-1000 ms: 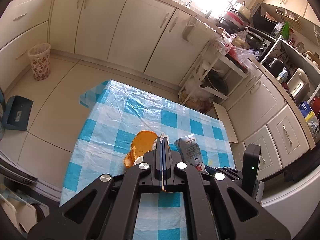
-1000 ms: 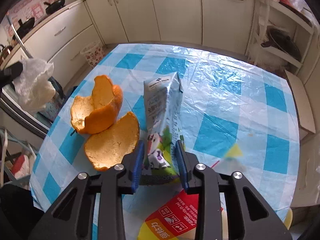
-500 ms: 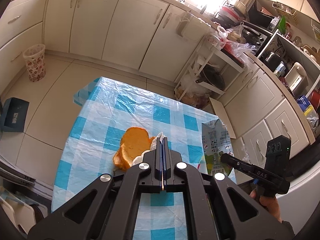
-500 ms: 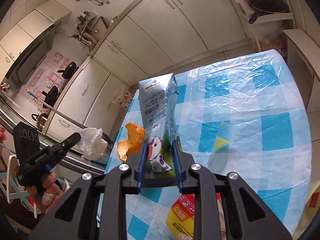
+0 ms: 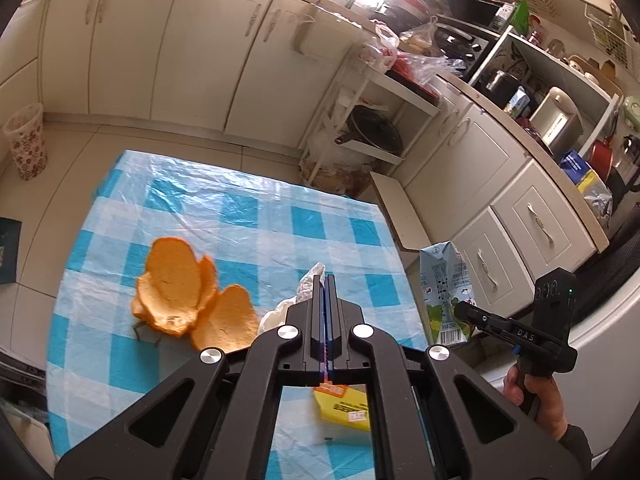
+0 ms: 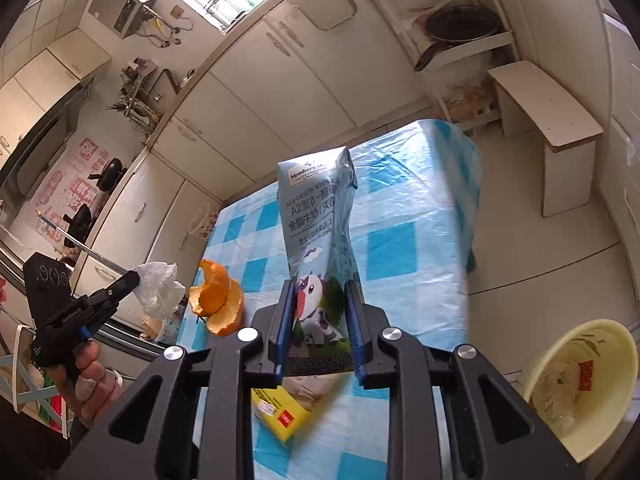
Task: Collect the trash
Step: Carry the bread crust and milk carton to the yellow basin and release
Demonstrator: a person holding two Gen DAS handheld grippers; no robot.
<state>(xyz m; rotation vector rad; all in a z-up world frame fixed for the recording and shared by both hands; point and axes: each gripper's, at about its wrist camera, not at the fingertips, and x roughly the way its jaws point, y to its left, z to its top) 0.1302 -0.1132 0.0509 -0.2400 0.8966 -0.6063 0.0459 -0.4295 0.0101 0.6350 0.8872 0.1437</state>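
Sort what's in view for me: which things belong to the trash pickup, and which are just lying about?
Part of the job:
milk carton, clamped in the right gripper
crumpled tissue, pinched in the left gripper
orange peels on the table
yellow packet on the table
yellow bin on the floor

Just lying about:
floral wastebasket
black pan

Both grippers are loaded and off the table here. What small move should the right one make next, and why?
Probably swing the right gripper rightward over the yellow bin: it clamps the milk carton, lifted off the checked table, and the bin already holding trash sits open on that side.
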